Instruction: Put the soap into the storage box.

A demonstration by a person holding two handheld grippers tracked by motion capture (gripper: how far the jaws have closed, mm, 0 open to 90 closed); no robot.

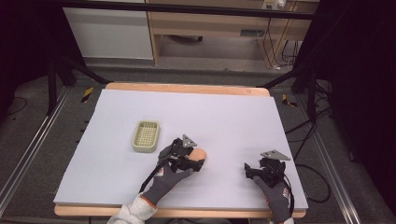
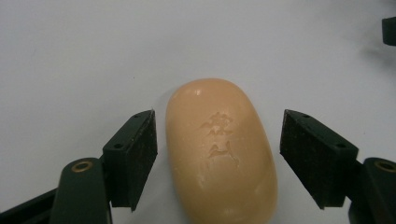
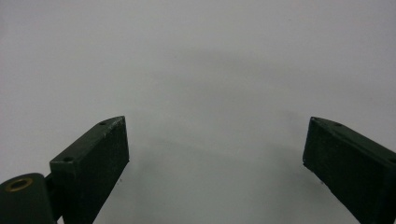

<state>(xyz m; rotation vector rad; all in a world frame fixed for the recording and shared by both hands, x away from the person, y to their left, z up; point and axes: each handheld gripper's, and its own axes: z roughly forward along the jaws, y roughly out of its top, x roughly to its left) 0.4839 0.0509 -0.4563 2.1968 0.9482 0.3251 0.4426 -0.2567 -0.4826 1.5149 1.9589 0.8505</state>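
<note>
Soap lies between the parted jaws of the left gripper; closure is best made squarely across its long sides. Right gripper is held released.

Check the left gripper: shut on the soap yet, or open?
Open. In the left gripper view the left gripper straddles the soap, with pale table showing between each black jaw and the bar.

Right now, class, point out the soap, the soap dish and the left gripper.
soap (image 2: 219, 149), left gripper view, stamped top face.
soap dish (image 1: 146, 136), high view, slotted floor.
left gripper (image 2: 217, 156), left gripper view, midway between its open jaws.
</note>
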